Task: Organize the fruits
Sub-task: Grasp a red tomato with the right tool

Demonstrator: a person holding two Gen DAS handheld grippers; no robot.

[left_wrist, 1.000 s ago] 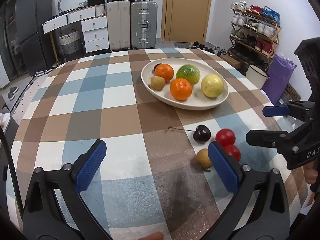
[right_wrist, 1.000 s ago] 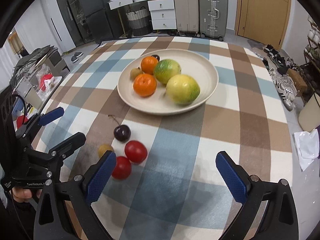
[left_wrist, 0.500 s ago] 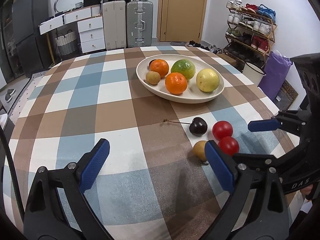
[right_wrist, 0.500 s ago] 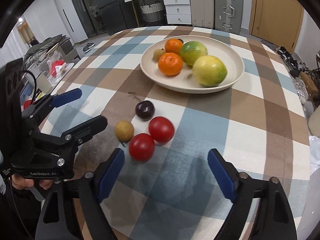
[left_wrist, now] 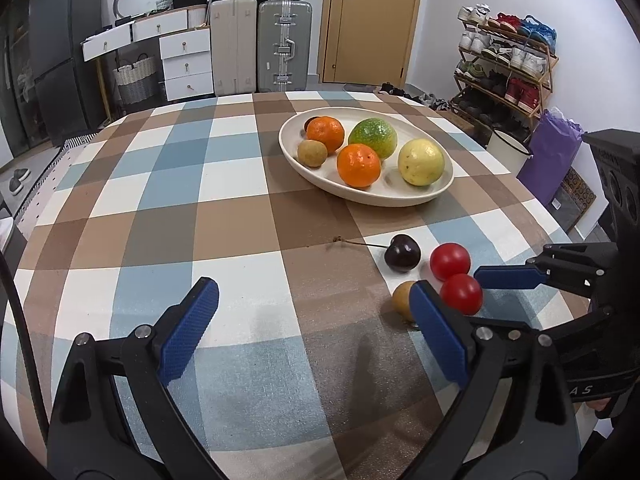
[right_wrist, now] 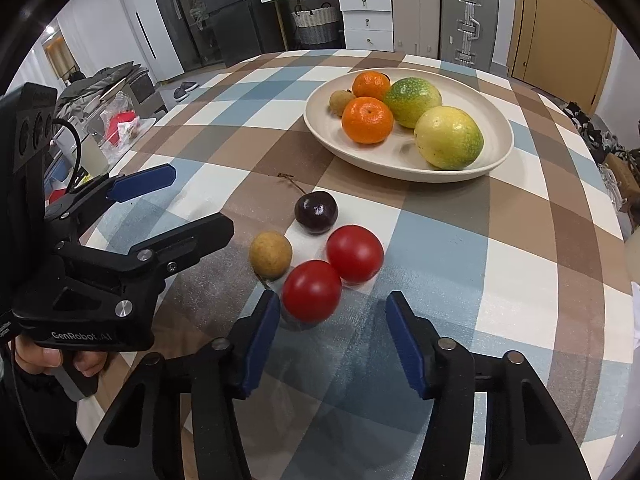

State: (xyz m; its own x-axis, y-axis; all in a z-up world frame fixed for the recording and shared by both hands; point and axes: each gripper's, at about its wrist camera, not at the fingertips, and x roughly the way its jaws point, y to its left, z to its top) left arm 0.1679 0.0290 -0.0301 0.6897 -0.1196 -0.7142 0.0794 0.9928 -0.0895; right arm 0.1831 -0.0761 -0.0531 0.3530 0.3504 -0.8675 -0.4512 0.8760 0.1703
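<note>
Left gripper [left_wrist: 314, 322]: one, blue pads wide apart, holding nothing.
Loose fruit, near side: one small round tan fruit [right_wrist: 270, 255], one dark cherry [right_wrist: 316, 213] with stem pointing far-left, two round red tomatoes [right_wrist: 312, 291].
Right gripper [right_wrist: 332, 330]: one, jaws closing, near tomato just ahead, not gripped.
Round cream plate [right_wrist: 502, 152], far right: five fruits clearly seen.

Dark fruit [left_wrist: 311, 121] mostly hidden behind far orange [left_wrist: 325, 133]; small brown fruit [left_wrist: 403, 305] partly behind hand-held gripper pad.

Two tomatoes [right_wrist: 312, 290], one cherry [right_wrist: 316, 213], two oranges [right_wrist: 367, 120], two longans [right_wrist: 270, 255], two green-yellow fruits [right_wrist: 449, 137], one plate [right_wrist: 496, 156]
</note>
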